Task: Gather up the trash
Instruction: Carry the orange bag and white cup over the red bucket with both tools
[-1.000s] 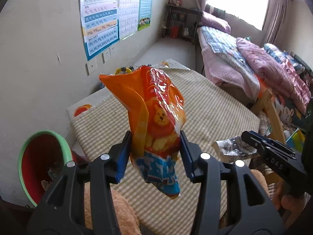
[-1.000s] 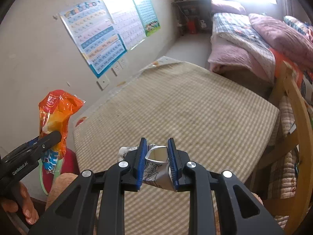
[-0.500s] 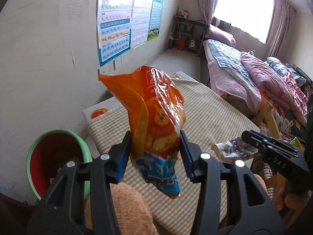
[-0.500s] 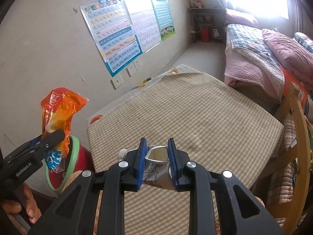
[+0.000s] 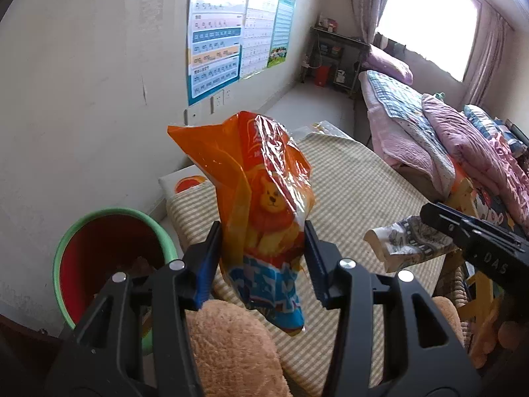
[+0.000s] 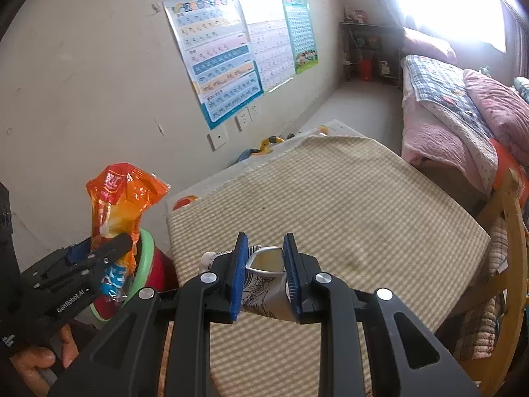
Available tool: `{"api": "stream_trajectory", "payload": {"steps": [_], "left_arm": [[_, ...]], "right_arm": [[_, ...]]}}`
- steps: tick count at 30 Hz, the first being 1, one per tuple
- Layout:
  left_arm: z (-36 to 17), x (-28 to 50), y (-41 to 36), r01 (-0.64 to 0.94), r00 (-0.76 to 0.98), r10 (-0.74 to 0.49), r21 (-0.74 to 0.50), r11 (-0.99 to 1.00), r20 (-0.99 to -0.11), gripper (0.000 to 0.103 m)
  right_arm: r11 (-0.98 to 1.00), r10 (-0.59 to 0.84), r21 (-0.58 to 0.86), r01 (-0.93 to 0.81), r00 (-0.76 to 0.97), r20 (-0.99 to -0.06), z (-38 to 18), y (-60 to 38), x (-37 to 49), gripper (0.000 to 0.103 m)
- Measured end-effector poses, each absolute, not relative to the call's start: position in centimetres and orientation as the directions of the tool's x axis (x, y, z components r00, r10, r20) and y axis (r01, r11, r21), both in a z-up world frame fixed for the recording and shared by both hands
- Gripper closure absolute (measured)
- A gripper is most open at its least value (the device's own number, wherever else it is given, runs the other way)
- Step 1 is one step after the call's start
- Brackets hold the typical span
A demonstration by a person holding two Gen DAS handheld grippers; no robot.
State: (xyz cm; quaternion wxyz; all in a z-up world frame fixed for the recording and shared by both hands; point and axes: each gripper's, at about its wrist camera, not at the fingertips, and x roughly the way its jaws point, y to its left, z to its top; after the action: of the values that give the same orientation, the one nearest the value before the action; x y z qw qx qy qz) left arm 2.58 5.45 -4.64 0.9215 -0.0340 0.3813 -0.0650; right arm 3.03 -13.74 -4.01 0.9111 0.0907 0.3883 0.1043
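Clamping orange snack bag (image 5: 264, 205) (lion print), hand-held gripper (image 5: 263, 258) marked GenRobot.AI

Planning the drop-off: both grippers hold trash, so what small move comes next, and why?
Probably carry the left gripper leftward until its orange snack bag hangs over the red bin, then open. The bag is beside the bin, not above it; the right gripper holds a crushed paper cup.

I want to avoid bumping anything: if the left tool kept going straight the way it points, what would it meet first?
Probably the checked mat on the table: the left tool, shut on the orange snack bag, aims over it. The red bin sits left of that line. Depth is unclear.
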Motion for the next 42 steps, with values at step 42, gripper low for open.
{"api": "stream_trajectory", "payload": {"steps": [42], "left_arm": [[-7.8, 2.8, 14.8, -0.12, 0.668, -0.041, -0.163, 0.979, -0.743, 0.056]], "right_arm": [[0.93, 0.349, 0.177, -0.322, 0.623, -0.7, -3.0, -3.4, 5.0, 0.082]]}}
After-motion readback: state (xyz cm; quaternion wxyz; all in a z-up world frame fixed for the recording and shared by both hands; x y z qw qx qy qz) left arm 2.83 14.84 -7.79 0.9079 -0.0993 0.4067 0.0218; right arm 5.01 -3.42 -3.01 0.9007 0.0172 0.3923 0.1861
